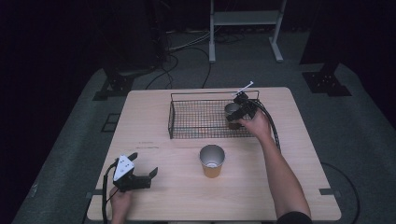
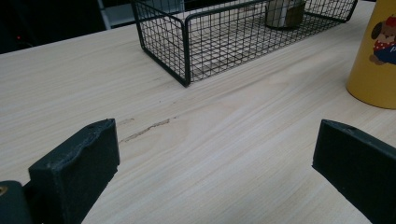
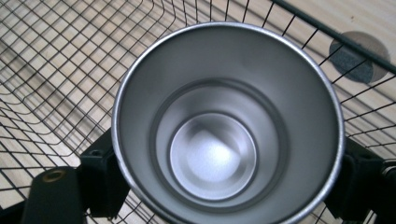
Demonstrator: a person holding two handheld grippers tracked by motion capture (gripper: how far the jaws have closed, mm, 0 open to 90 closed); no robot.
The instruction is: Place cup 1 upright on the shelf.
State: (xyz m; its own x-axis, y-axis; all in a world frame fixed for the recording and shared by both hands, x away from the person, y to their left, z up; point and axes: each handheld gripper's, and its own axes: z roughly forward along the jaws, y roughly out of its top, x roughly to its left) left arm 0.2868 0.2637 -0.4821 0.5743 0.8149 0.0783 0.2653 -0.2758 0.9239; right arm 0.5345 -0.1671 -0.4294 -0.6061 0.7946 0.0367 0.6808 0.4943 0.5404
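A steel cup (image 3: 224, 130) stands upright and empty in the right end of a black wire basket (image 1: 205, 93); it also shows far off in the left gripper view as the steel cup (image 2: 285, 11). My right gripper (image 1: 235, 115) reaches down into the basket, and its black jaws hug the cup on both sides just under the rim (image 3: 224, 186). A yellow cup (image 1: 212, 161) with a steel lining stands on the table in front of the basket. My left gripper (image 1: 144, 163) rests near the front left edge, jaws wide apart and empty (image 2: 215, 163).
The yellow cup (image 2: 376, 56) with a cartoon print rises at the right of the left gripper view, the wire basket (image 2: 187, 56) behind it. A grey round sticker (image 3: 357, 56) lies on the table beyond the basket wall. A white metal stand (image 1: 245, 18) sits on the floor behind the table.
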